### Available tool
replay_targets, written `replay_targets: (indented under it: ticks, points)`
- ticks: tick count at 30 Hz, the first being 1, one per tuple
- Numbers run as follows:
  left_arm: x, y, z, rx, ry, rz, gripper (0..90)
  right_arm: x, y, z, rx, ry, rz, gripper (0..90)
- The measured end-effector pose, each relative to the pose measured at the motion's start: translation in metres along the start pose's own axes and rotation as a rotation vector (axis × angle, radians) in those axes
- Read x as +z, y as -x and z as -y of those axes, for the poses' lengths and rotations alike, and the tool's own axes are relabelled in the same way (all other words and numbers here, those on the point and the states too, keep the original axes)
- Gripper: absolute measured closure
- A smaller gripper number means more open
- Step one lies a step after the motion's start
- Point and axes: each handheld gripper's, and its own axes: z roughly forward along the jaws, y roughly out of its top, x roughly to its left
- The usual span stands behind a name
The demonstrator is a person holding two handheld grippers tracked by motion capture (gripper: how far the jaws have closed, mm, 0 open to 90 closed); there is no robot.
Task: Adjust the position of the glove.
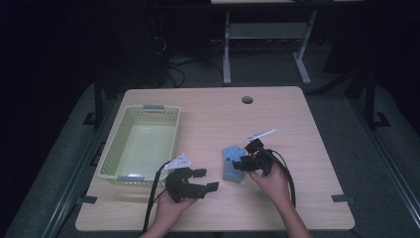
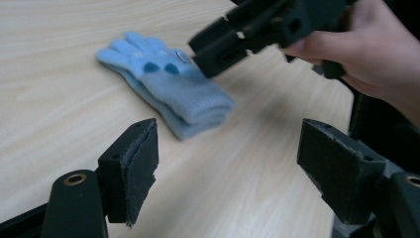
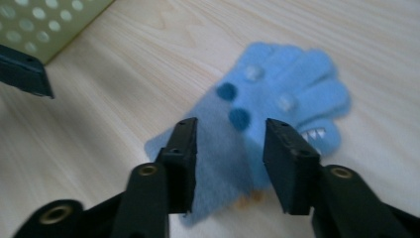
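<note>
Pale wooden table (image 1: 297, 148) in a dark room, under both grippers. Right gripper (image 1: 246, 163), jaws partly spread and empty, poised directly above the cuff end of a light blue knitted glove (image 3: 277, 106), straddling its width. Glove flat on the wood, long axis running away from these jaws, fingers at the far end; dark blue dots, pale patches on the back. Left gripper (image 2: 228, 163), jaws wide apart, empty, farther off to the glove's side. Beyond it, a pale green basket (image 1: 119, 144), seemingly empty.
</note>
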Motion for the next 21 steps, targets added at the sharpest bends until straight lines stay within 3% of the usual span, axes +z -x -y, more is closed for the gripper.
replay_targets:
  ticks: [3, 10, 13, 18, 21]
  points:
    - [0.009, -0.003, -0.008, -0.026, -0.008, -0.018, 23.8, -0.008, 0.006, 0.007, 0.053, 0.04, -0.02, 49.7]
    - [0.034, -0.018, -0.022, -0.16, -0.061, -0.036, 27.9, -0.01, 0.02, 0.017, 0.178, 0.062, -0.067, 40.9]
    - [0.047, -0.027, -0.026, -0.226, -0.101, -0.021, 30.9, -0.007, 0.023, 0.021, 0.208, 0.072, -0.077, 38.8]
    - [0.059, -0.04, -0.026, -0.334, -0.111, 0.007, 35.4, 0.0, 0.028, 0.028, 0.243, 0.083, -0.1, 38.7]
    - [0.066, -0.044, -0.025, -0.372, -0.128, 0.002, 37.9, 0.004, 0.032, 0.034, 0.281, 0.09, -0.117, 39.5]
